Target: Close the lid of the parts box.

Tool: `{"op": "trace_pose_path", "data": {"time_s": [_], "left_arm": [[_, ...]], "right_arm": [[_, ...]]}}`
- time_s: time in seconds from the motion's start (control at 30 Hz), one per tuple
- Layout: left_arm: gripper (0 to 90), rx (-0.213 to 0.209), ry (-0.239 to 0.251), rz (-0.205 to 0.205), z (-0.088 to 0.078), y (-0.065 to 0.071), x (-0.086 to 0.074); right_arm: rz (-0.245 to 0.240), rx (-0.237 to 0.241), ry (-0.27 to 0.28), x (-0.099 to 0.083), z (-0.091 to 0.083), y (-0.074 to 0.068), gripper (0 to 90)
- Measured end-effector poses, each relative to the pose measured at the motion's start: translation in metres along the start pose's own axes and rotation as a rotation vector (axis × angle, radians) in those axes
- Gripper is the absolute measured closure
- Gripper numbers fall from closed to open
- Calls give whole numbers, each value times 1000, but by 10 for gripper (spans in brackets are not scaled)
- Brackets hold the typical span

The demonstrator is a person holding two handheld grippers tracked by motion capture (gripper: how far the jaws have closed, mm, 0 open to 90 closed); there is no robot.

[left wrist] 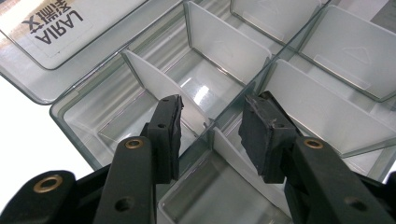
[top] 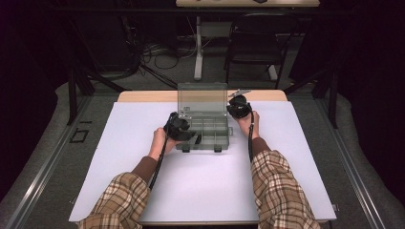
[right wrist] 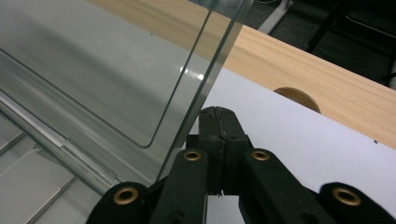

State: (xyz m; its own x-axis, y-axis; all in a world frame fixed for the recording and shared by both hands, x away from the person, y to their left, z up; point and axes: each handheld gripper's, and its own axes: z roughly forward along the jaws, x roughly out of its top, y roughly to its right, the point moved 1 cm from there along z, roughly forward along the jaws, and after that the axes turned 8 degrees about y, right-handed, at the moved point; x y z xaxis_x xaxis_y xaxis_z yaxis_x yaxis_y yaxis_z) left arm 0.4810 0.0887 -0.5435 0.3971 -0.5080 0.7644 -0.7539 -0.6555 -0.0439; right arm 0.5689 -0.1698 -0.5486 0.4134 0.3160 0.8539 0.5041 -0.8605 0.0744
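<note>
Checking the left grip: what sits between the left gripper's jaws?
In the left gripper view, the left gripper straddles a white divider wall of the clear plastic compartment box; its jaws stand apart.

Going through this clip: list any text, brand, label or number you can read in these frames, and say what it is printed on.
"LARIA", seen upside down in the left gripper view, on a white label on the clear lid of the compartment box.
Beside it on the same label, a few characters in another script, too blurred to read.
Nothing else readable.
</note>
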Motion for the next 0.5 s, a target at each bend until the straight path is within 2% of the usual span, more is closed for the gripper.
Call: {"op": "trace_pose_path", "data": {"time_s": [0.27,0.5], "left_arm": [[582,4,1,-6,0,0,0],[582,6,1,-9,0,1,0]], "right_arm": [[9,2,23,0,-1,1,900],[-4,-1,44,3,-4,0,900]]}}
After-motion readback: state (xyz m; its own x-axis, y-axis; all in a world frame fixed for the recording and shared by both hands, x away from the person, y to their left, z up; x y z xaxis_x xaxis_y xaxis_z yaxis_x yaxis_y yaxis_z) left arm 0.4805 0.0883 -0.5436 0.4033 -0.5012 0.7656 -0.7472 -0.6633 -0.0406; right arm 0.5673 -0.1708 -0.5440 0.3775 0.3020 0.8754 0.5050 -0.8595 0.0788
